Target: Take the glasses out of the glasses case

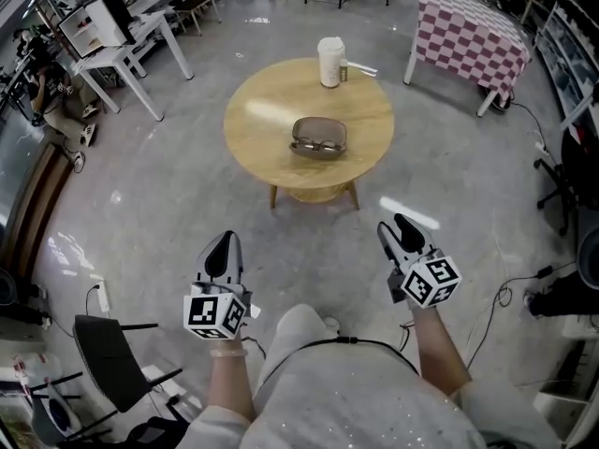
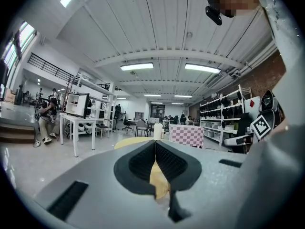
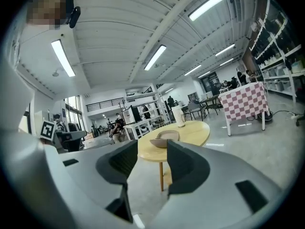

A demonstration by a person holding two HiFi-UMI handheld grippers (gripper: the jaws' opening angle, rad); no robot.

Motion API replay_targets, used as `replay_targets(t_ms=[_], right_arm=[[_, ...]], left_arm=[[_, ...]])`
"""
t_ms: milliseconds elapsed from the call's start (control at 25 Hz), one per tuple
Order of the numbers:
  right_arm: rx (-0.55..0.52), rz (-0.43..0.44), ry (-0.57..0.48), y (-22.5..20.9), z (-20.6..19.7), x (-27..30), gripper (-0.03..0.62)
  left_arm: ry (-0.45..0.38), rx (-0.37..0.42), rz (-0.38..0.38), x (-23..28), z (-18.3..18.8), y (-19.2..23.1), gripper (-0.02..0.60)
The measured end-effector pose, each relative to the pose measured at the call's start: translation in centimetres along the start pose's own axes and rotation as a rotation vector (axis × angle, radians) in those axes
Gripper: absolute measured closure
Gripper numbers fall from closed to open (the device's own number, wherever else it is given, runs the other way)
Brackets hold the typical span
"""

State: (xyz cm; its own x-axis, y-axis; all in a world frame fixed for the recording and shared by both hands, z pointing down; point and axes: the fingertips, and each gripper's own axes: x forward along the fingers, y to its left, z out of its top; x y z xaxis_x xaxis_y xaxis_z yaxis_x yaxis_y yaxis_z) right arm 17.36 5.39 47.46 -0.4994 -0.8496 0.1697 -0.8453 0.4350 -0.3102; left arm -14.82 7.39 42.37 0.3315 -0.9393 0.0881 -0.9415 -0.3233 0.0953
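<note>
The glasses case (image 1: 318,138) lies open near the middle of the round wooden counter (image 1: 257,120) with the glasses (image 1: 318,146) resting inside it. Both tools hang well short of it on the near side, over the floor (image 1: 187,185). The left gripper (image 1: 223,243) has its fingers (image 2: 142,162) clenched together on nothing, while the right gripper (image 1: 401,224) has its fingers spread with only air between them. The step in hand looks like the approach, so none of the task is done yet. To do it well, I would bring the left gripper down to steady the case by its rim. The spread right fingers could then lower over the bridge or a side arm of the glasses, close gently and lift straight up so the frame does not drag the case along. The counter looks smooth, so the case may slide if pushed. A white cup (image 1: 329,62) stands at the counter's far edge, well apart from the case. The floor is glossy grey, with a checkered table (image 1: 473,36) far right and white desks (image 1: 112,54) far left.
</note>
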Motion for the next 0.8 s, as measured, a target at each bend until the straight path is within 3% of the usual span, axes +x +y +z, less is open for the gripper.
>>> replay_targets(t_ms=[240, 560, 800], right_arm=[[0.003, 0.010, 0.020, -0.9, 0.1, 2.0, 0.401], [0.002, 0.006, 0.040, -3.0, 1.2, 6.9, 0.410], [0.014, -0.004, 0.057, -4.7, 2.0, 10.6, 0.410]], left_arm=[[0.017, -0.004, 0.004, 2.3, -0.5, 0.8, 0.575], [-0.003, -0.008, -0.022, 9.1, 0.7, 2.8, 0.577], [0.033, -0.014, -0.065, 14.0, -0.1, 3.2, 0.577]])
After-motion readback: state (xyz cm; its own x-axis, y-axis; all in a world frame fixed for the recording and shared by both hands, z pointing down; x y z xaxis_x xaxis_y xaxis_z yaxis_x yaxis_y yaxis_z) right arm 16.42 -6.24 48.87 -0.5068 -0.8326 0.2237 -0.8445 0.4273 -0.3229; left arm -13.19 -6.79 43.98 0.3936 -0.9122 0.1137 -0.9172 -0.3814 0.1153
